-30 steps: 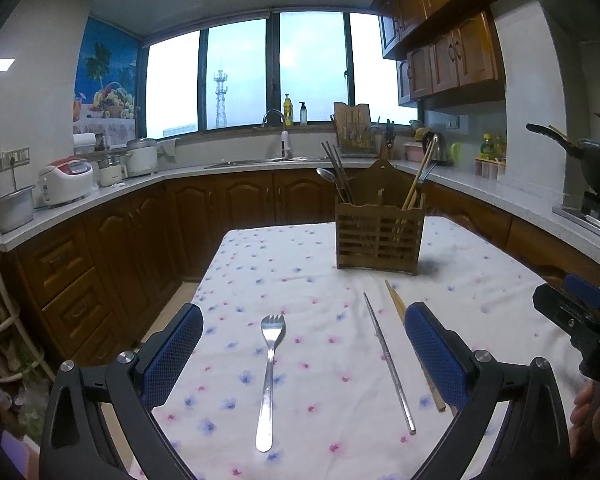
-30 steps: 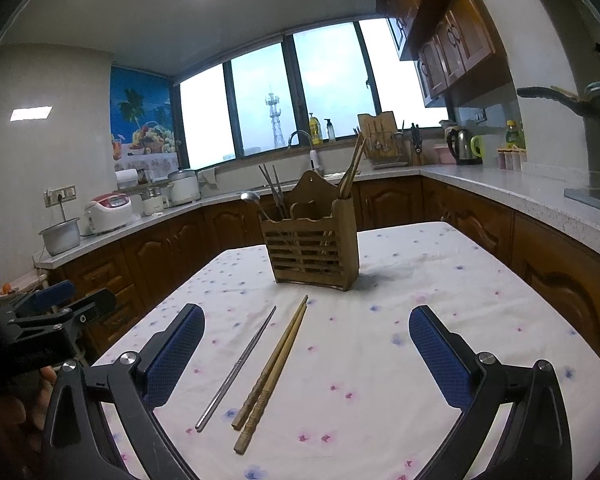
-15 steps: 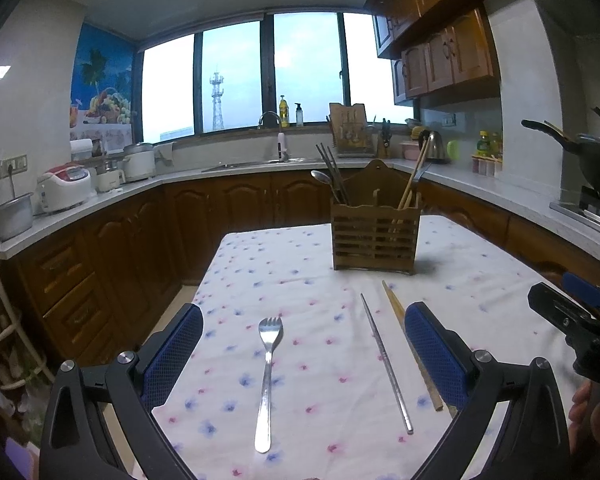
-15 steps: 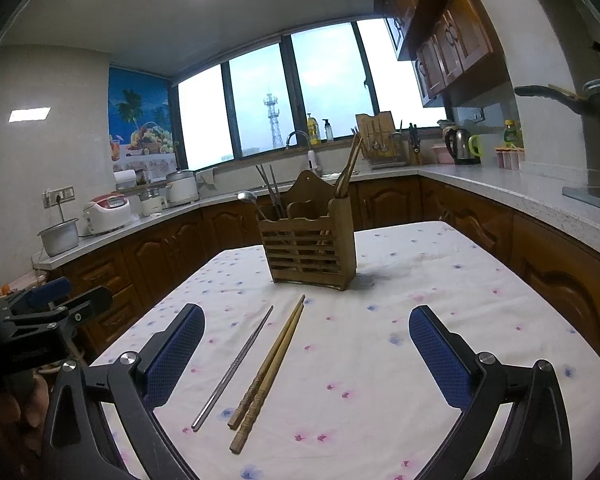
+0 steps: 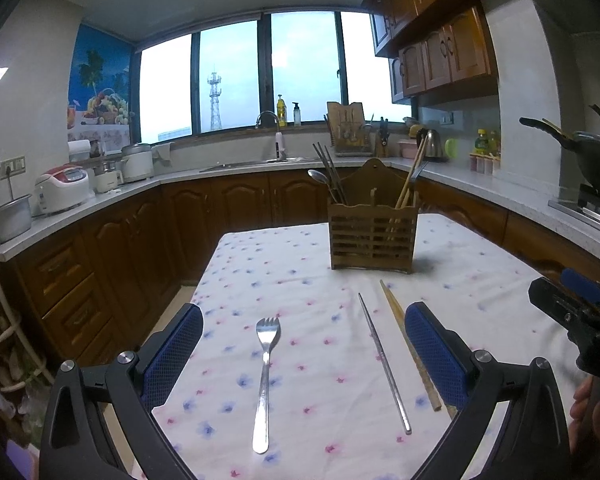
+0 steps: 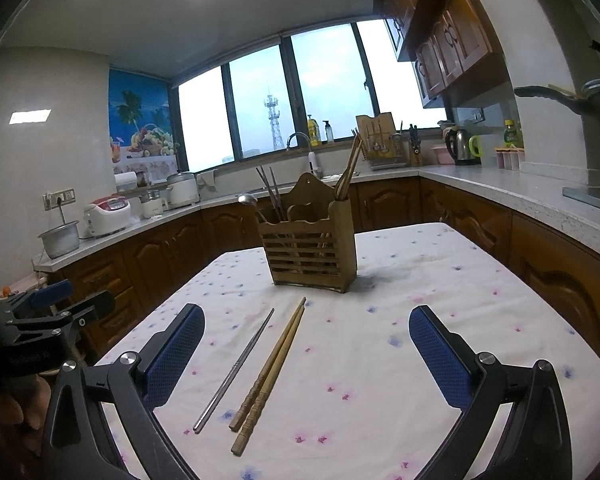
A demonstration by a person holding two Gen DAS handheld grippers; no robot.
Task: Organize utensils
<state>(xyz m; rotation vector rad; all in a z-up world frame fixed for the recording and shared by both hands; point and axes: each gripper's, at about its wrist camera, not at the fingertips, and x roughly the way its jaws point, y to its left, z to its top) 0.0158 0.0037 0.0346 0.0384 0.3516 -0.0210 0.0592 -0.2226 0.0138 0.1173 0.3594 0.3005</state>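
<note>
A wooden utensil holder point(image 5: 372, 236) point(image 6: 310, 252) stands mid-table with chopsticks and a ladle in it. A metal fork point(image 5: 263, 380) lies between my left gripper's fingers, on the cloth. Metal chopsticks point(image 5: 384, 362) point(image 6: 236, 368) and a wooden chopstick pair point(image 5: 404, 332) point(image 6: 270, 372) lie to its right. My left gripper point(image 5: 304, 356) is open and empty above the fork. My right gripper point(image 6: 306, 360) is open and empty above the chopsticks. The right gripper also shows at the right edge of the left wrist view point(image 5: 576, 312).
The table point(image 6: 440, 288) has a white flowered cloth. Wooden kitchen counters point(image 5: 112, 216) wrap around left, back and right, with rice cookers point(image 5: 62, 188), a sink and a kettle point(image 6: 458, 146). A wok point(image 5: 592, 156) sits on the stove at right.
Both grippers have tilted slightly so the table sits a little lower and nearer in view. Nothing on the table has moved.
</note>
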